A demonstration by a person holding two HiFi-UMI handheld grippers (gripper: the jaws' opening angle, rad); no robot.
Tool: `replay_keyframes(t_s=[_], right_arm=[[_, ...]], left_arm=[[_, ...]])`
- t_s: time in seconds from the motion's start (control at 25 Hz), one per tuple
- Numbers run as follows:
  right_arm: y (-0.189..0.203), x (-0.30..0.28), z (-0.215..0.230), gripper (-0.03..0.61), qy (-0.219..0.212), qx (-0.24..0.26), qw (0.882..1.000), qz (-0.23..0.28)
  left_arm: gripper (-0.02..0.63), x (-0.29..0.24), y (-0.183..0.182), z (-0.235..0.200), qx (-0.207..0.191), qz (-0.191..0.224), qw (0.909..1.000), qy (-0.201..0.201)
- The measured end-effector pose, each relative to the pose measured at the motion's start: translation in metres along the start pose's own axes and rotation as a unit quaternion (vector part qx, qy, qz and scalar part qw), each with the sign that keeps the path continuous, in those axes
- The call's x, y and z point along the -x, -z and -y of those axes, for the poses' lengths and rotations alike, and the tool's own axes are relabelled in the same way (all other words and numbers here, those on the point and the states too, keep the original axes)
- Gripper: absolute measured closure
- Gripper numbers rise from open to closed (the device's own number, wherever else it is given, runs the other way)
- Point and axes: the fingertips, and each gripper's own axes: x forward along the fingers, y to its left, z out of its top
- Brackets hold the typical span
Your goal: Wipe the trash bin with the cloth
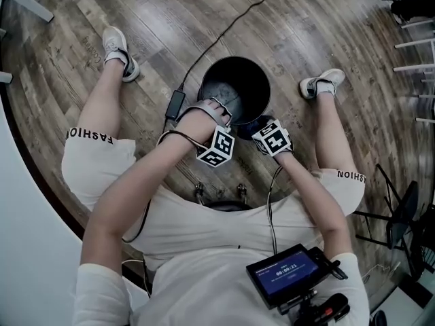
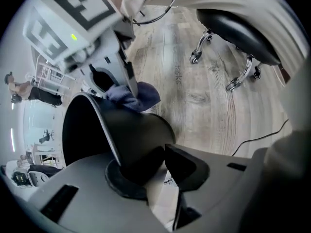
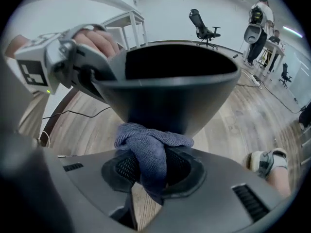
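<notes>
A black trash bin (image 1: 234, 87) stands on the wood floor between the person's feet. My left gripper (image 1: 219, 114) reaches down to its near rim. In the left gripper view the bin's wall (image 2: 131, 135) runs between the jaws of my left gripper (image 2: 150, 171), which are shut on it. My right gripper (image 1: 258, 126) is at the bin's near right side, shut on a blue-grey cloth (image 1: 250, 128). In the right gripper view the bunched cloth (image 3: 146, 147) sits between the jaws of my right gripper (image 3: 150, 166) and touches the bin's outer wall (image 3: 170, 96) just below the rim.
A black cable (image 1: 224, 36) with an adapter (image 1: 175, 104) crosses the floor left of the bin. The person's shoes (image 1: 119, 49) (image 1: 323, 81) flank it. Stool casters (image 2: 201, 45) are behind. An office chair (image 3: 203, 25), a white table (image 3: 124, 23) and people (image 3: 260, 18) are farther off.
</notes>
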Motion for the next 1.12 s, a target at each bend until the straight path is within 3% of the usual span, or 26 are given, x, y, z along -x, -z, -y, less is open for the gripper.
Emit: replay_keyframes(t_s=[0.36,0.48,0.64,0.8,0.96,1.12], right_arm=[[0.051,-0.120,0.016,0.471,0.004,-0.030,0.999,-0.044],[0.062,-0.131,0.010,0.471,0.004,-0.063,0.998,-0.028],[0.065,-0.107,0.009,0.471,0.013,-0.085,0.996,-0.035],[0.065,-0.067,0.001,0.471,-0.003,-0.078,0.997,-0.029],[0.034,-0.008,-0.003,0.471,-0.004,-0.053,0.999,0.005],[-0.002,0.045,-0.006,0.471,0.001,-0.053,0.997,0.047]], left_arm=[[0.492,-0.003,0.000,-0.006,-0.009,0.005,0.9999,0.003],[0.492,-0.003,-0.007,-0.002,-0.001,0.009,0.9999,0.007],[0.489,-0.003,-0.004,-0.003,0.007,0.001,1.0000,-0.003],[0.426,0.000,0.002,-0.005,0.014,0.003,0.9999,-0.009],[0.422,0.006,0.022,-0.008,0.032,-0.016,0.9993,-0.008],[0.447,0.000,0.019,-0.009,0.000,-0.038,0.9990,-0.024]])
